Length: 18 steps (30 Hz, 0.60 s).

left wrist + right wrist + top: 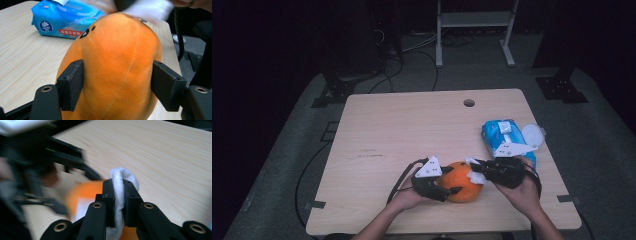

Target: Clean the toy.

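Observation:
An orange plush toy [463, 182] lies near the front edge of the wooden table [412, 130]. My left gripper [447, 187] is shut on it from the left; in the left gripper view both pads [72, 83] press into the plush toy [115, 65], whose small black eye marks face away. My right gripper [479, 167] comes in from the right, shut on a folded white wipe [475, 175]. In the right gripper view the wipe [120, 185] stands pinched between the jaws, just above the blurred orange plush toy [86, 192].
A blue pack of wet wipes [504, 135] lies at the table's right side, its round white lid [532, 135] flipped open. A cable hole [469, 103] sits near the far edge. White shelf legs [439, 45] and cables stand on the floor beyond.

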Each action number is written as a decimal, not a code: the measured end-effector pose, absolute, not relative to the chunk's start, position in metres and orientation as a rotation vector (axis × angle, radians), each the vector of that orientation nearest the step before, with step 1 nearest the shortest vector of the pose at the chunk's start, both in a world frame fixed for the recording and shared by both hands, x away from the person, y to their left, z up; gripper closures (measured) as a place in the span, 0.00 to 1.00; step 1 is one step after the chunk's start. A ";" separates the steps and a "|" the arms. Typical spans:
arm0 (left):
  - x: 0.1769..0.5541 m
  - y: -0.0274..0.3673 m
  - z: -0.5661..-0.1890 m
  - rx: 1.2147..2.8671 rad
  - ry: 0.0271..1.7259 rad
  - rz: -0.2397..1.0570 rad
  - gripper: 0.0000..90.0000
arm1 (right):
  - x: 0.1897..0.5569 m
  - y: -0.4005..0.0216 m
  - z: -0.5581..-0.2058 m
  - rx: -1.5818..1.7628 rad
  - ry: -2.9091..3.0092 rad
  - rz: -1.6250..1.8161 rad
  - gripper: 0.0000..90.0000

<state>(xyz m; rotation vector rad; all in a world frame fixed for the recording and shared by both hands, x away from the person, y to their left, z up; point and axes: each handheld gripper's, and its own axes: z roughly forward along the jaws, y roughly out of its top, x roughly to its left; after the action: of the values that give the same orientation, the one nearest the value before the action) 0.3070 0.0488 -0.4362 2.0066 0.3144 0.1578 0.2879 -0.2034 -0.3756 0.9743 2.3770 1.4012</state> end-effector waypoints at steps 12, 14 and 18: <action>0.323 0.067 -0.439 1.941 0.417 0.073 0.34 | 0.297 -0.214 -0.387 1.018 2.353 1.325 0.90; 0.323 0.067 -0.439 1.939 0.427 0.072 0.33 | 0.301 -0.219 -0.391 1.056 2.353 1.320 0.90; 0.322 0.065 -0.440 1.946 0.428 0.090 0.32 | 0.294 -0.208 -0.383 1.005 2.354 1.340 0.90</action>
<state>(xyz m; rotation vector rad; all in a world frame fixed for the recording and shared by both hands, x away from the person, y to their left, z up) 0.3223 0.0647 -0.4397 1.9463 0.4281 0.0896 0.2938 -0.2078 -0.3833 1.0047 2.3539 1.3401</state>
